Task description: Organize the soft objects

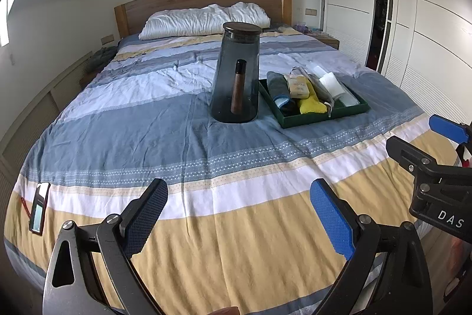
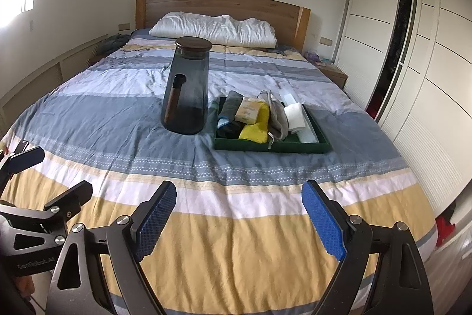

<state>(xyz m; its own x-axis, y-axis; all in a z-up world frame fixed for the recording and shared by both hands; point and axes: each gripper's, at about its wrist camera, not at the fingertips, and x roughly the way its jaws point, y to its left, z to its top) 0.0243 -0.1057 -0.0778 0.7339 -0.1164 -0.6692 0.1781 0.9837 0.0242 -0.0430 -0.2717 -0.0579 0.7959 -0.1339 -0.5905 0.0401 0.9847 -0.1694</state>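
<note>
My tool's pads (image 2: 156,223) look rubbery and dimpled; smoky glass jug (image 2: 186,90), creased cotton bedspread (image 2: 236,241), matt wooden headboard (image 2: 224,8)

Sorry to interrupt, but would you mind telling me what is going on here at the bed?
A person holds two grippers over the foot of the bed. The left gripper and the right gripper are both open and empty. Ahead, a green tray packed with folded cloths and a yellow sponge sits beside a dark glass jar. Nothing is being touched.

Your phone (image 1: 39,207) screen stays unreadable. The tray (image 2: 250,146) hides the lower parts of its folded cloths (image 2: 255,123). The right gripper (image 1: 424,138) is cut off by the left view's edge.
</note>
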